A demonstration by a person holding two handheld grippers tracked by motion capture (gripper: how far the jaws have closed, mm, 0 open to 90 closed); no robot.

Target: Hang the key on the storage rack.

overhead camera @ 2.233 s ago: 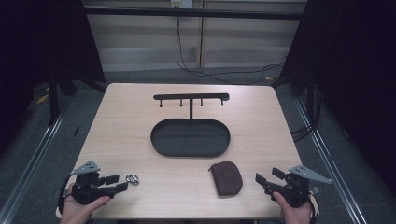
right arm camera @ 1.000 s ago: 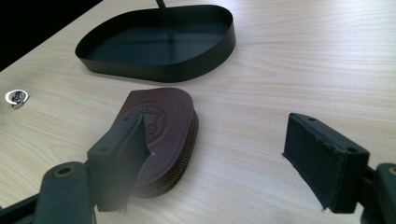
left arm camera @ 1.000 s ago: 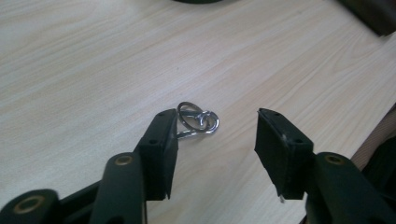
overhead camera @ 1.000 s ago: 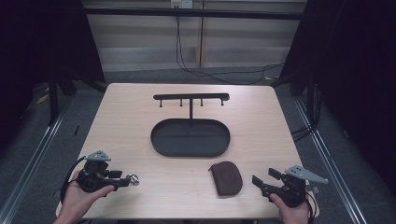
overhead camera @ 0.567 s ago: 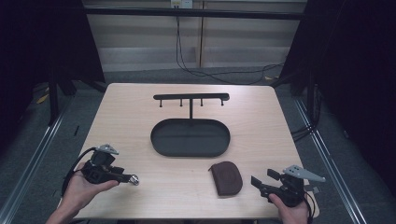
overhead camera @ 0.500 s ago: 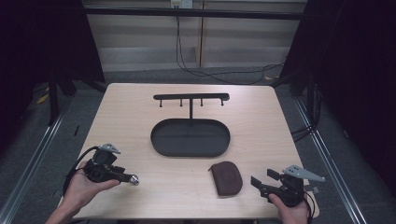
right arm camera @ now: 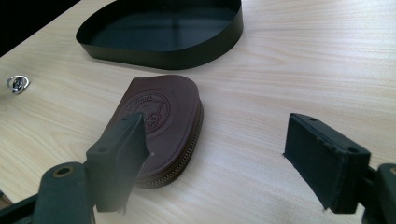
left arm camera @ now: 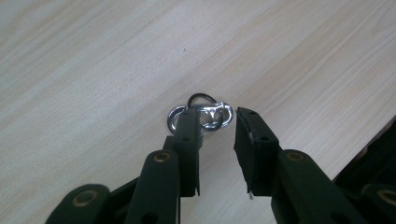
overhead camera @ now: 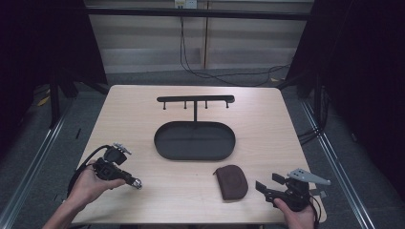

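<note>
- The metal ring cluster (left arm camera: 201,115), a few shiny linked rings with one darker loop, lies flat on the table (overhead camera: 143,119) near its front left corner; in the high view it shows at the tips of the left gripper (overhead camera: 133,182).
- In the left gripper view the rings sit just past the tips of the two black jaws; one jaw overlaps the cluster's edge, the other stands a little clear of it on the opposite side.
- The jaws of the left gripper (left arm camera: 217,122) have just been closing, yet a gap remains between them and the pads do not press on the rings, which lie at the mouth of the gap rather than deep in it.
- The person's left hand (overhead camera: 90,186) holds that gripper low over the table, pointing toward the table's middle.
- A brown leather pouch (overhead camera: 231,181) with a zip edge and an embossed round mark lies flat, well to the right of the rings.
- The right gripper (overhead camera: 263,187) rests at the front right, aimed at the pouch; in the right gripper view its jaws stand wide apart with nothing between them, one jaw in front of the pouch's near edge.
- Behind the pouch sits a black oval tray (overhead camera: 162,143), with a black T-shaped rack (overhead camera: 196,99) rising at its far side.
</note>
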